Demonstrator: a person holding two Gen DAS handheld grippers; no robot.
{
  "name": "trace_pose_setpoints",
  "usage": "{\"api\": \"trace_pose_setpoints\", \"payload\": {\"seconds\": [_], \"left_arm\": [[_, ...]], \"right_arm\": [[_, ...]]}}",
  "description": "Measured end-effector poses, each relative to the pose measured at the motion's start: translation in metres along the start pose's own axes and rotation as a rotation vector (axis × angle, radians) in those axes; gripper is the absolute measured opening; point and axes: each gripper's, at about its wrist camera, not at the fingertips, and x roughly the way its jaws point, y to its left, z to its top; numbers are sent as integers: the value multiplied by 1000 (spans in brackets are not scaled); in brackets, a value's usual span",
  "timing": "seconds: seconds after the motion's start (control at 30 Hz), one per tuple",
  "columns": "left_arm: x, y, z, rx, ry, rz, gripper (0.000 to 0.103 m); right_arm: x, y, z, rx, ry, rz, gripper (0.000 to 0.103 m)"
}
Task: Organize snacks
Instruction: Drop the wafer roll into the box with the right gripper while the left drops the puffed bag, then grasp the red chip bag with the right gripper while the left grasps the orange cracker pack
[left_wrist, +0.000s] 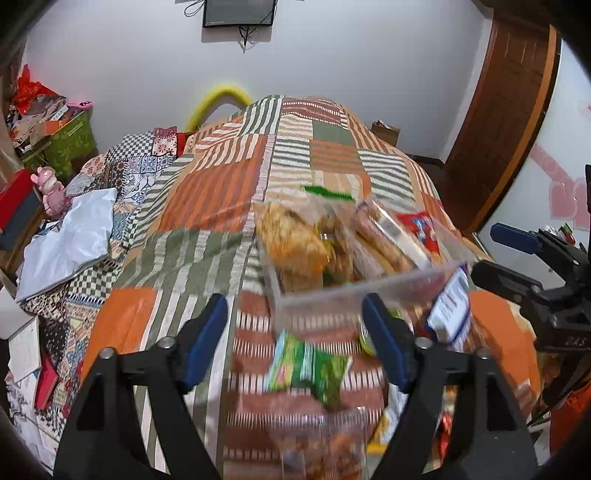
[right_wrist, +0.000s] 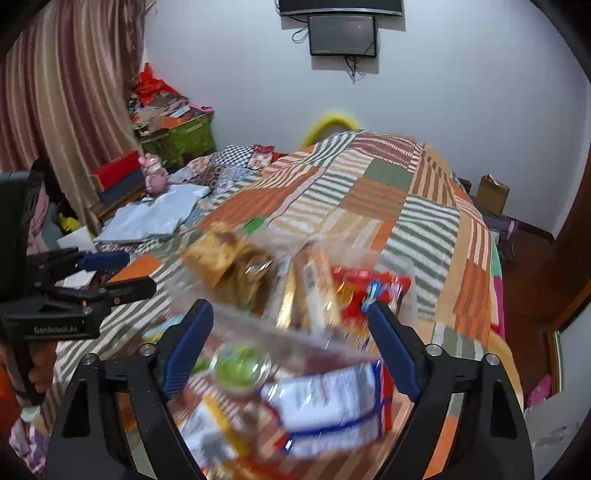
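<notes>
Clear plastic box (left_wrist: 354, 291) sits part-filled, both grippers (left_wrist: 295, 332) (right_wrist: 291, 339) spread and empty; next, judging, pinch the green packet (left_wrist: 306, 369).

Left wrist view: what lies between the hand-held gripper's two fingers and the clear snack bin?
A green snack packet lies on the patchwork bedspread between the open left hand-held gripper and the clear snack bin. Blurred, so no finer detail.
</notes>
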Motion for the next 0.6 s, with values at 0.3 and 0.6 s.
{"api": "trace_pose_setpoints", "payload": {"seconds": [0.3, 0.6], "left_arm": [[-13, -6, -59, 18, 82, 1, 84], [2, -12, -110, 16, 188, -13, 84]], "right_arm": [[-5, 20, -64, 36, 87, 3, 86], [15, 15, -110, 110, 198, 9, 87]]}}
